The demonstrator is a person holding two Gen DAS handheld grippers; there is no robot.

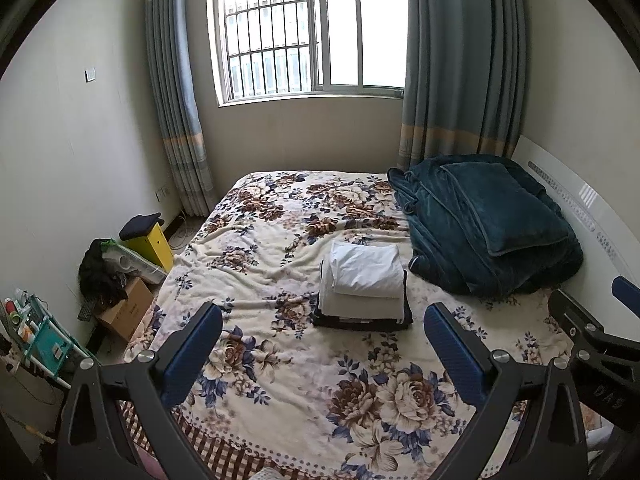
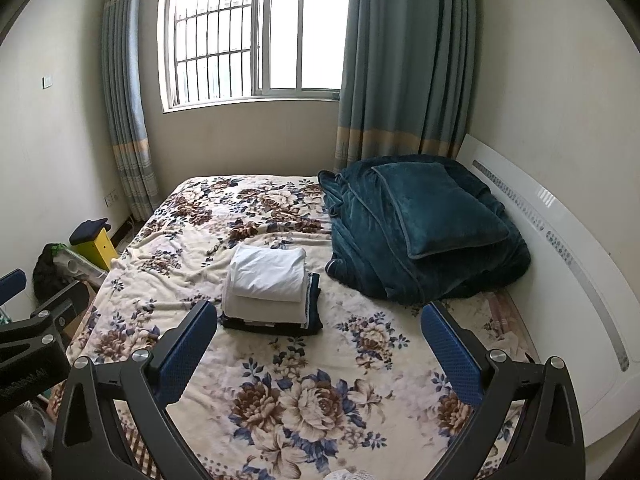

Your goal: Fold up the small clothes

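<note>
A neat stack of folded clothes (image 1: 365,286), white pieces on top of dark ones, lies in the middle of the floral bed cover (image 1: 280,248). It also shows in the right wrist view (image 2: 269,286). My left gripper (image 1: 324,332) is open and empty, held above the near part of the bed, short of the stack. My right gripper (image 2: 320,332) is open and empty too, beside the left one; its blue-padded fingers (image 1: 626,290) show at the right edge of the left wrist view.
A folded teal blanket with a pillow (image 1: 488,224) lies at the bed's far right by the white headboard (image 2: 560,248). Boxes, a yellow stool (image 1: 150,240) and a teal rack (image 1: 44,340) crowd the floor on the left. A window and curtains are behind.
</note>
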